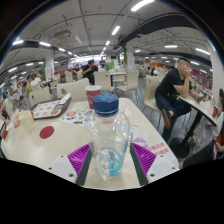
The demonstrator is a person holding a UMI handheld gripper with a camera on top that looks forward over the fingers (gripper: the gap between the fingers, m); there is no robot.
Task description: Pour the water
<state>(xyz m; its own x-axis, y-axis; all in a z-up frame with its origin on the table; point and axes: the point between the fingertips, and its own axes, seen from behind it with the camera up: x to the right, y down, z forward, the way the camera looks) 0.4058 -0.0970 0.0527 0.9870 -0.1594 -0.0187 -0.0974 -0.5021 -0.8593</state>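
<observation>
A clear plastic water bottle (pixel 110 135) with a blue cap stands upright between my fingers, its base close over the pale table (pixel 60 145). My gripper (pixel 111 158) is shut on it, with the magenta pads (pixel 80 157) pressed to both of its sides. A little water shows in the bottom of the bottle. Just beyond it, slightly left, a red-and-white paper cup (pixel 93 96) stands on the table.
A red round lid (pixel 46 131) and a tray with papers (pixel 50 106) lie on the table to the left. A person in dark clothes (pixel 176 88) sits at the right. Chairs, other tables and more people fill the hall behind.
</observation>
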